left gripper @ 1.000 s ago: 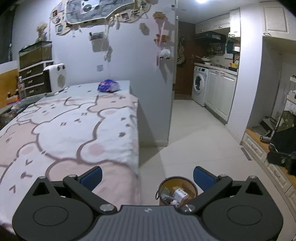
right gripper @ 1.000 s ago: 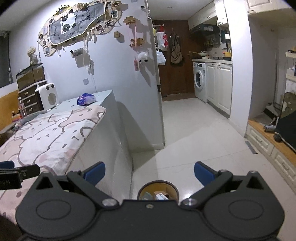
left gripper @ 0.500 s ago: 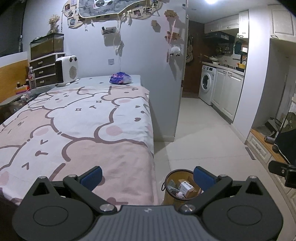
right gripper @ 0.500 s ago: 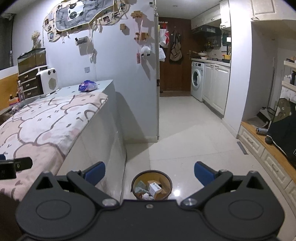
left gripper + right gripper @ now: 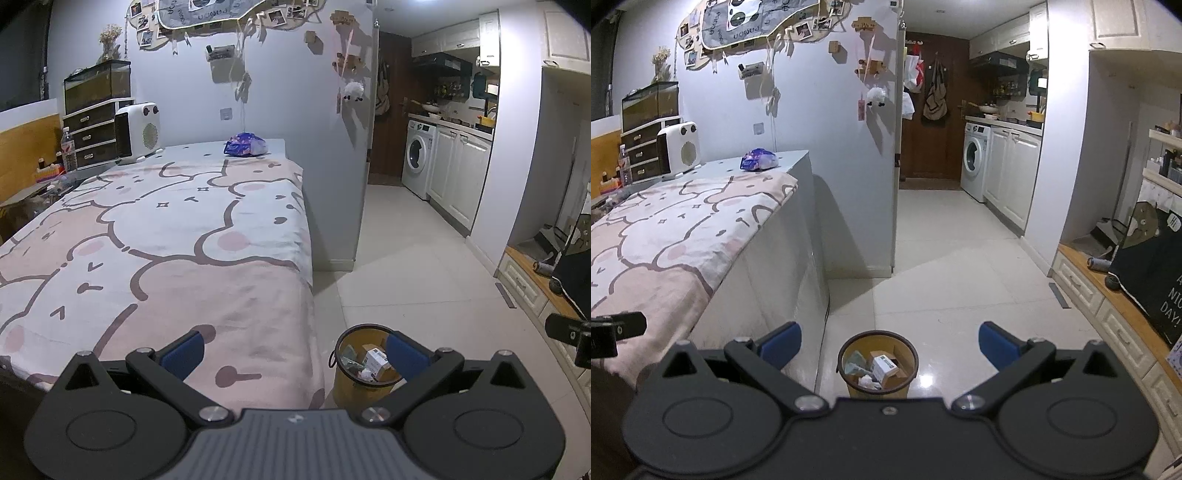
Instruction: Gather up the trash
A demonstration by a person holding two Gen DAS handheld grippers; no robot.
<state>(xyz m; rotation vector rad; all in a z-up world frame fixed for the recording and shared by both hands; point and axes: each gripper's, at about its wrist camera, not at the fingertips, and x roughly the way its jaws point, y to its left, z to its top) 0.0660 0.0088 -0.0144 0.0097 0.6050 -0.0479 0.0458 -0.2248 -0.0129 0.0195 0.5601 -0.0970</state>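
A purple crumpled wrapper lies at the far end of the bed, near the wall. A small yellow-brown trash bin with boxes and paper inside stands on the floor by the bed's near corner. My left gripper hovers open over the bed's near corner, with nothing between its blue pads. My right gripper is open and empty above the bin.
The bed with a pink-and-white bear blanket fills the left. A white heater and drawers stand at its far end. Tiled floor leads to a washing machine and cabinets. A low wooden-topped cabinet lines the right.
Both grippers have risen and tilted, so the bed top and the bin show more fully. Both stay open and empty.
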